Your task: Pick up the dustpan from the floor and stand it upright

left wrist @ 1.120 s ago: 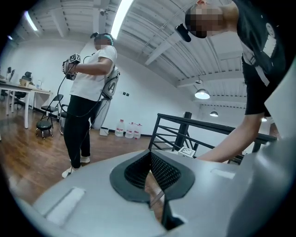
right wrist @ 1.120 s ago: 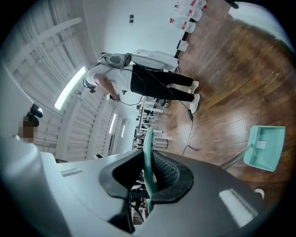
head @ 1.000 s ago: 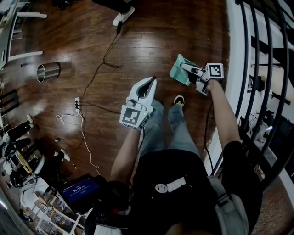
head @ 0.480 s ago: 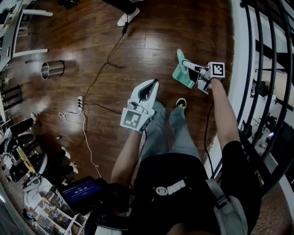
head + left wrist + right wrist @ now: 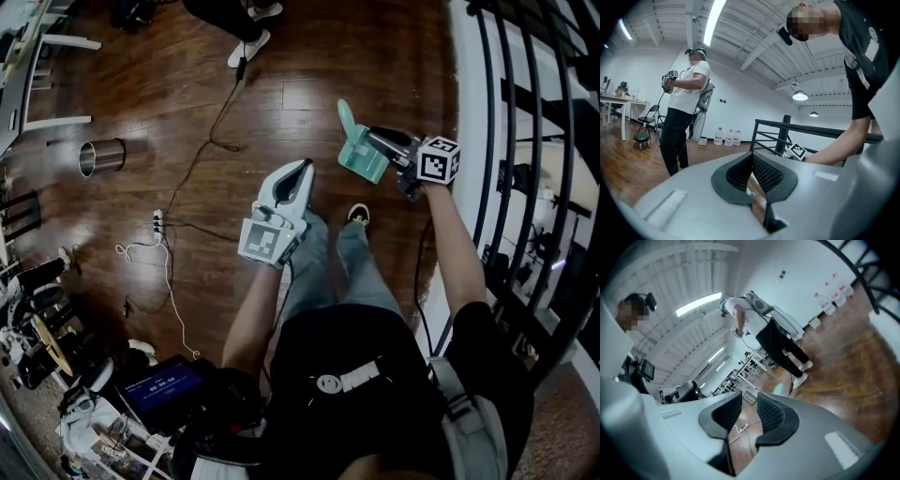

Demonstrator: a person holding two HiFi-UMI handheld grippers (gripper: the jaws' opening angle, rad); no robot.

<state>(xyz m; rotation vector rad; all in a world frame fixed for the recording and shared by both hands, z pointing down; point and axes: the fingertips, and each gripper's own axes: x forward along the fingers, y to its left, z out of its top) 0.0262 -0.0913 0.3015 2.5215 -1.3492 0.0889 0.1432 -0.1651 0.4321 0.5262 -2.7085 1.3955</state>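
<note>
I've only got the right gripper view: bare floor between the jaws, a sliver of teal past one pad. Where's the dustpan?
Observer: Head view: the teal dustpan sits on the floor at the right gripper's tips; those jaws are closing with nothing between them.
Operator: And the left gripper?
Observer: The left gripper is over the person's legs, jaws together, empty, apart from the dustpan.
Operator: Any floor clutter nearby?
Observer: A black cable crosses the floor left of the dustpan, not touching it.
</note>
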